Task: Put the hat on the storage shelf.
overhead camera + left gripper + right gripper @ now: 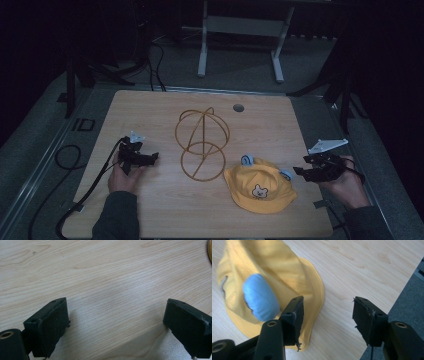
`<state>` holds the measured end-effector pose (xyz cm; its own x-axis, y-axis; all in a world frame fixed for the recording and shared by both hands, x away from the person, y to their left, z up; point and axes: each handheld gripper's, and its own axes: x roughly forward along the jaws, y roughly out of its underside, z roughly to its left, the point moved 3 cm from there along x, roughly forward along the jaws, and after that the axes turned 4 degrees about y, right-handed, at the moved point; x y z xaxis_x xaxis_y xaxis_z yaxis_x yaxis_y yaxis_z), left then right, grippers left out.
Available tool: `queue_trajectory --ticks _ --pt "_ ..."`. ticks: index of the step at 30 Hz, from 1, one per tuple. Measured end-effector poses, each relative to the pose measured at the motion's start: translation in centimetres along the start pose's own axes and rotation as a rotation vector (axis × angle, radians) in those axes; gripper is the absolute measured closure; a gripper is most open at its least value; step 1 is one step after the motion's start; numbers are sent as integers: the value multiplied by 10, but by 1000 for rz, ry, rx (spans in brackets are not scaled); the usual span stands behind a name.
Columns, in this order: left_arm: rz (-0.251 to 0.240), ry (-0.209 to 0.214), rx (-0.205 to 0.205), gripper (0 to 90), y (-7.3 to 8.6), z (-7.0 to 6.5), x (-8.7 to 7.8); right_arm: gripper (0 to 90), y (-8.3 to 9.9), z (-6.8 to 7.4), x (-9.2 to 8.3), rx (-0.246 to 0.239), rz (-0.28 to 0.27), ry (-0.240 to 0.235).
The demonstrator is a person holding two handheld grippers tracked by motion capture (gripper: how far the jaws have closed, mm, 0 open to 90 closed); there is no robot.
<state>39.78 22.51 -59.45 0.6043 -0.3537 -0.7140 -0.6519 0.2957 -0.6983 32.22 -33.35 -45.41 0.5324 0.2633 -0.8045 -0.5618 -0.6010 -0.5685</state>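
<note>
Yellow hat (pixel 260 187) beside wire frame (pixel 202 142), right gripper (pixel 327 315) agape near brim, left gripper (pixel 115 322) agape, seemingly empty.

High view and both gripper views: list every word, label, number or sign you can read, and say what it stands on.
"ID": dark letters on the grey floor mat, just off the far left corner of the wooden table.
No words on the yellow hat: its front bears only a small cartoon animal face.
No text on the left gripper, the right gripper or the gold wire stand.
</note>
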Motion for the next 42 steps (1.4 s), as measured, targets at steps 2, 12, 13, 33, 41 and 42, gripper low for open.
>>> queue_trajectory --ticks 2,12,13,33,41,42 --pt "0 0 0 61 0 0 0 414 -4 1 -3 -5 -4 -2" --pt "0 0 0 61 0 0 0 397 -15 8 -8 -32 -21 -18" --pt "0 0 0 61 0 0 0 396 -17 8 -9 -35 -26 -19" --pt "0 0 0 61 0 0 0 364 -42 22 -16 -99 -17 -50" --pt "0 0 0 61 0 0 0 346 -51 29 -16 -131 -16 -70" --pt "0 0 2 61 0 0 0 344 -52 29 -17 -132 -13 -71"
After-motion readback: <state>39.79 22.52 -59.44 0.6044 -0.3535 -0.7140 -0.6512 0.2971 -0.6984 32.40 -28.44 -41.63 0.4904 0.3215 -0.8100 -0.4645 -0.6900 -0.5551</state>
